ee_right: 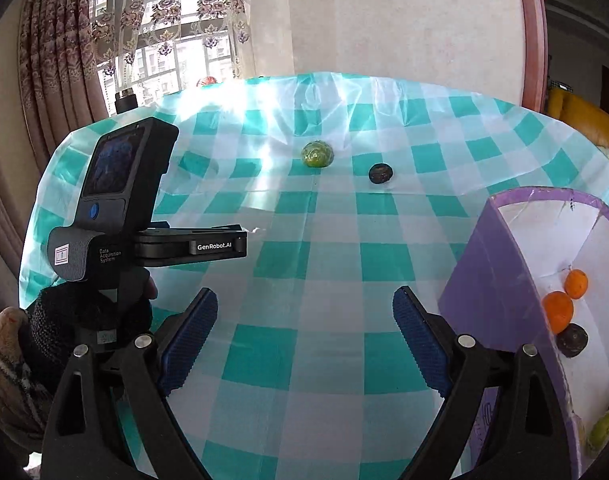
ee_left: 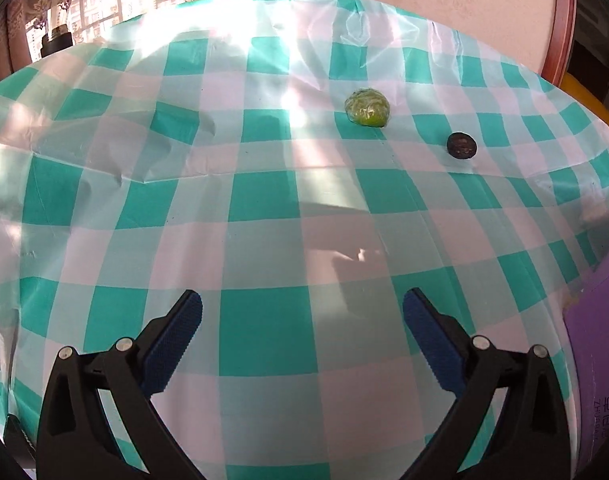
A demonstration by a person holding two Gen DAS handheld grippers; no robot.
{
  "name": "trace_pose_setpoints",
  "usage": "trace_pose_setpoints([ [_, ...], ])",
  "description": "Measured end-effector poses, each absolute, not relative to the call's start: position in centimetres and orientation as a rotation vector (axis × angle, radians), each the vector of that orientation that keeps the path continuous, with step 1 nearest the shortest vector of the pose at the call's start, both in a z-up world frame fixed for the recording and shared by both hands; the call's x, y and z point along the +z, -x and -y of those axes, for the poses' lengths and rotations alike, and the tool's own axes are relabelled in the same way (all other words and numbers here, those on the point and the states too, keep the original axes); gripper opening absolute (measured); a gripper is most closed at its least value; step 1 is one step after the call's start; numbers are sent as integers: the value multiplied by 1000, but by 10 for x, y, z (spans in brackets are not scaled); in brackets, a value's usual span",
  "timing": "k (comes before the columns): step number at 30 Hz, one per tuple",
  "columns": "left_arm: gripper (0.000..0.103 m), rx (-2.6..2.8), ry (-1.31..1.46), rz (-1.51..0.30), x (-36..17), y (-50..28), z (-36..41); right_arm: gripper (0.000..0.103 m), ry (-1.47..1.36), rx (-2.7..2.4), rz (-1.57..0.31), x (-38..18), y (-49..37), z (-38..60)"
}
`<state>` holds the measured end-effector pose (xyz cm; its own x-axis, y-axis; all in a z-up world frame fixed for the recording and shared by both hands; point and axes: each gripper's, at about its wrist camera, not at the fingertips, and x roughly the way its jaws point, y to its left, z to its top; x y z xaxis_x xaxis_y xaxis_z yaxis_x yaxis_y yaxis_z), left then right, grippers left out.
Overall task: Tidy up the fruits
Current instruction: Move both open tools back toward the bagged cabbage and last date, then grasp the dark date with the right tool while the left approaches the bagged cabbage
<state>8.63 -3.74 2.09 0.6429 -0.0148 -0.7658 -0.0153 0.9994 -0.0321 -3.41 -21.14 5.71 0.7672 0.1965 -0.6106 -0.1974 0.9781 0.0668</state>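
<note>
A green fruit [ee_left: 367,107] lay far out on the checked cloth [ee_left: 264,216], and a small dark fruit [ee_left: 461,145] lay near it on the right, a little nearer in. The two did not touch. Nothing stood between them and the grippers, only bare cloth with bright patches of sun on it.

A purple box [ee_right: 488,272] stood on the right side of the table. Inside it were two orange fruits [ee_right: 558,312], one dark one [ee_right: 571,340] and something green [ee_right: 604,426] in the near corner.

The left gripper [ee_left: 302,312] was spread wide over the cloth, with nothing between its blue pads [ee_left: 176,344]. The right gripper [ee_right: 305,312] was wide too and held nothing. In the right view, a gloved hand [ee_right: 90,320] held the handle of the left tool [ee_right: 144,216], well to the left of the fruit.

Behind the table were a window [ee_right: 168,28] with lace curtains, a pale wall [ee_right: 404,20] and a red-brown door frame [ee_right: 534,32].
</note>
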Motion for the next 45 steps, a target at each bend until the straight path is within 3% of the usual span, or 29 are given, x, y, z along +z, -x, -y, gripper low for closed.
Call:
trace_pose_setpoints([
  [12, 101, -66, 152, -802, 18, -184, 18, 87, -295, -94, -753, 10, -172, 246],
  [17, 101, -94, 168, -787, 13, -190, 16, 87, -266, -117, -767, 9, -233, 248],
  [20, 101, -109, 207, -775, 13, -188, 10, 75, -244, -149, -823, 4, -260, 246],
  [26, 101, -105, 226, -780, 13, -189, 8, 62, -193, -265, -873, 0, -281, 244],
  [30, 101, -102, 226, -790, 12, -190, 7, 40, -198, -294, -863, 1, -279, 246],
  [37, 101, -128, 230, -876, 6, -199, 10, 39, -551, -128, -738, -4, -252, 299],
  [45, 101, -137, 110, -868, 12, -215, 41, 39, -555, -121, -695, 4, -246, 303],
])
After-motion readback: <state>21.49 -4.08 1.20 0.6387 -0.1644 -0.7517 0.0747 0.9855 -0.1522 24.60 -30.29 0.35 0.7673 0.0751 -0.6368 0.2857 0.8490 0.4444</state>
